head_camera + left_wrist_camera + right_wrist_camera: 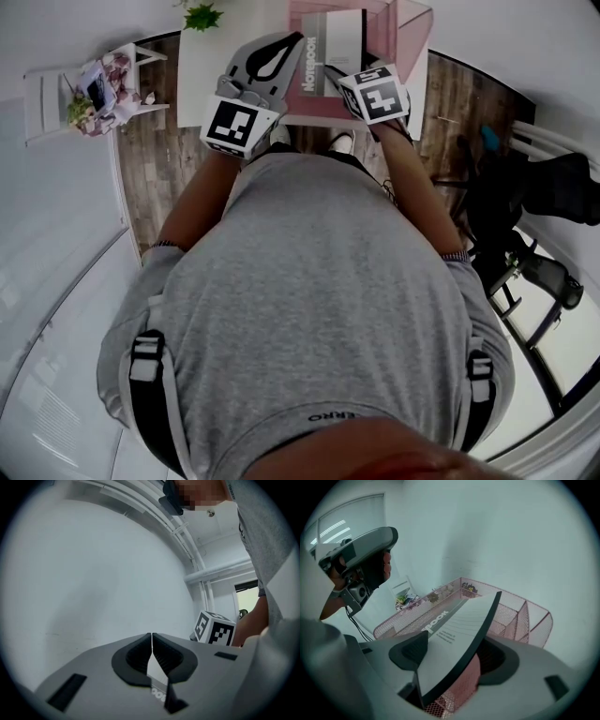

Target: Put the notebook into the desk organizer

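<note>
A grey notebook point(336, 42) with "NOTEBOOK" printed on its cover leans in the pink mesh desk organizer point(410, 37) on the white desk. My left gripper point(298, 39) reaches its left edge. In the left gripper view the jaws point(152, 634) meet at their tips, and a thin light strip of the notebook point(157, 676) with print sits pinched between the pads. My right gripper point(464, 645) stands wide around the notebook point(459, 620). The left pad lies against the cover, and pink mesh shows in the gap at the right pad. The organizer point(513, 613) lies just beyond.
The white desk point(202, 70) stands against the wall with a small green plant point(202, 16) at its back. A white shelf point(52, 98) with small items stands at the left on the wood floor. Dark chair legs and gear point(544, 202) are at the right.
</note>
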`<state>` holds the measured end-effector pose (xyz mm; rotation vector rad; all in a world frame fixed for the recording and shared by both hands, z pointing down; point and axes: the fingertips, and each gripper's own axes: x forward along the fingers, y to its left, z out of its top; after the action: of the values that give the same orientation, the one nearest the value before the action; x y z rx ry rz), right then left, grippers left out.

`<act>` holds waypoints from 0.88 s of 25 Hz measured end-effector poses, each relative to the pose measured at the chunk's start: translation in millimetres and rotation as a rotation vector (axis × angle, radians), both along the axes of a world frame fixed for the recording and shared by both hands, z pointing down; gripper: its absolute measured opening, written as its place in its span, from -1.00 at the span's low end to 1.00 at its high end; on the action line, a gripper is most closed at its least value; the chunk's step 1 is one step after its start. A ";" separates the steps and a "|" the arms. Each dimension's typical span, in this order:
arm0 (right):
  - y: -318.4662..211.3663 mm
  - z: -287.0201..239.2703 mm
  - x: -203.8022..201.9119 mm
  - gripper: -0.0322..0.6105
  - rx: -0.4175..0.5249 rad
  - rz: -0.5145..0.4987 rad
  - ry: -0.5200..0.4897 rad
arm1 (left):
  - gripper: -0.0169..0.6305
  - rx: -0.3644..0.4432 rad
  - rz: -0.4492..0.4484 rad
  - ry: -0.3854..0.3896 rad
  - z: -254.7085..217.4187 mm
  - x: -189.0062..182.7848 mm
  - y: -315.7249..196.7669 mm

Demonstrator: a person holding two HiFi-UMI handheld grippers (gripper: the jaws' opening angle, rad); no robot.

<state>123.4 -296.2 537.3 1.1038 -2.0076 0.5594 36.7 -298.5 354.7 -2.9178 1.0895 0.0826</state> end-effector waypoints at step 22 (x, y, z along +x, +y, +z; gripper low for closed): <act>-4.1 -61.6 23.5 0.31 0.136 0.041 -0.169 | -0.88 -0.007 -0.004 -0.033 2.2 14.1 -0.6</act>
<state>146.9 -300.2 475.7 1.2167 -2.1998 0.5600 50.7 -299.1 356.9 -2.9121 1.0924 0.0302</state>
